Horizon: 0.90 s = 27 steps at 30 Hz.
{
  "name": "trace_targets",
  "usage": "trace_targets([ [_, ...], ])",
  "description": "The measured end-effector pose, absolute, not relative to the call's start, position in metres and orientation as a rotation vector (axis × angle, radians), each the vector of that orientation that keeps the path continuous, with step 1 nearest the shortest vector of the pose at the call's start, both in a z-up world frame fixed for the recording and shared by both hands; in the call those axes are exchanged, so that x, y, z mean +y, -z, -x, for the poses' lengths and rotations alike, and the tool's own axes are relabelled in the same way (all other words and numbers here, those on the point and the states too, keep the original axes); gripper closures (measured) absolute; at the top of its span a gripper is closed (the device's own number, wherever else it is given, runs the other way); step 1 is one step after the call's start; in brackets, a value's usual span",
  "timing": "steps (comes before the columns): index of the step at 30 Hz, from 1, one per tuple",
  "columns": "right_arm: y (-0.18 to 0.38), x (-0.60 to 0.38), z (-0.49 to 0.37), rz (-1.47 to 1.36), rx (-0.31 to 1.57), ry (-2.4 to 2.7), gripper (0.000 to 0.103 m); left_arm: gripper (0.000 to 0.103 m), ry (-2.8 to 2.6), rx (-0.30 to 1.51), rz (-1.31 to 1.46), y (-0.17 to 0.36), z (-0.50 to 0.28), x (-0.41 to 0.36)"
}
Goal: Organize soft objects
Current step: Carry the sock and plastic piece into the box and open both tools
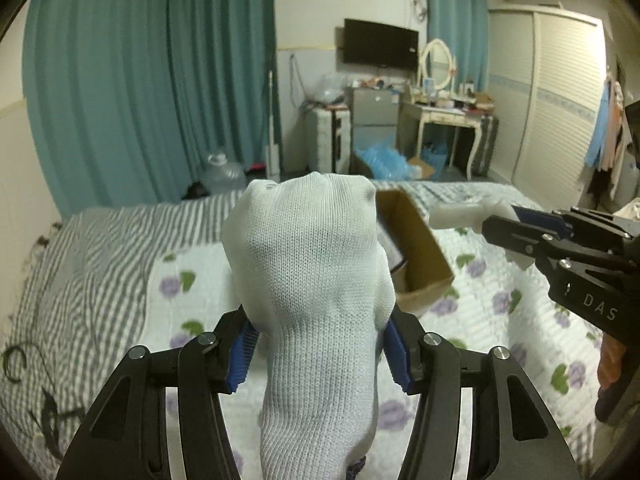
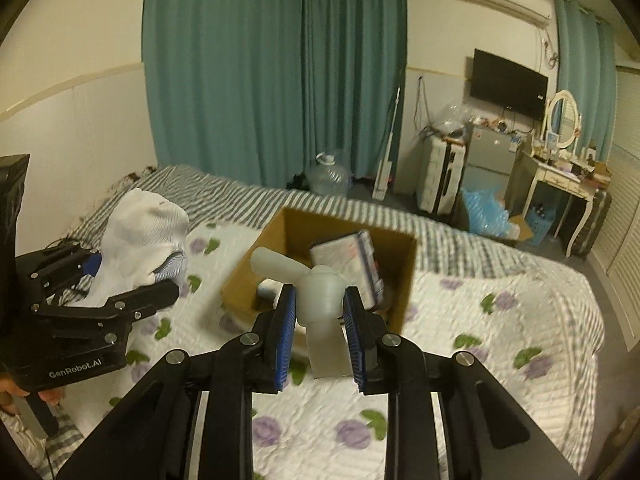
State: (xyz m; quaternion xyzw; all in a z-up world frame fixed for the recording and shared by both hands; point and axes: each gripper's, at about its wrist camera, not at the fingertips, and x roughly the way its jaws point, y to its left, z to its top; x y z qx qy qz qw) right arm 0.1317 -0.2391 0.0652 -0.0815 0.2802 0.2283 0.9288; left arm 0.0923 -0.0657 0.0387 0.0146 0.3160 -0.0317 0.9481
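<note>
My left gripper [image 1: 318, 344] is shut on a bundled white sock [image 1: 316, 280] and holds it upright above the bed; the sock also shows at the left of the right wrist view [image 2: 140, 236]. My right gripper [image 2: 319, 320] is shut on a translucent white soft plastic piece [image 2: 316, 288] and holds it just in front of the open cardboard box [image 2: 404, 276]. The box sits on the floral quilt [image 2: 460, 380] and holds a wrapped packet [image 2: 348, 260]. In the left wrist view the right gripper [image 1: 496, 226] with the piece [image 1: 460, 212] is to the right of the box [image 1: 420, 248].
The bed has a grey striped sheet [image 1: 100, 248] under the quilt. Teal curtains [image 2: 272, 72], a water jug [image 2: 330, 176], a small fridge [image 2: 488, 156], a dressing table [image 2: 560, 176] and a wardrobe [image 1: 556, 100] stand beyond the bed.
</note>
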Motion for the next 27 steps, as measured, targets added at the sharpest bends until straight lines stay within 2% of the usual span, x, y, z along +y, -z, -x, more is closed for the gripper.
trace_targets([
  [9,-0.073,-0.261,-0.176,0.134,0.56,-0.434,0.079,0.049,0.086,0.646,-0.057,-0.037,-0.152,-0.093],
  [27,0.015,-0.259,-0.274,0.086,0.667,-0.463,0.079,0.044,0.069,0.72,-0.086,0.037,-0.249,-0.116],
])
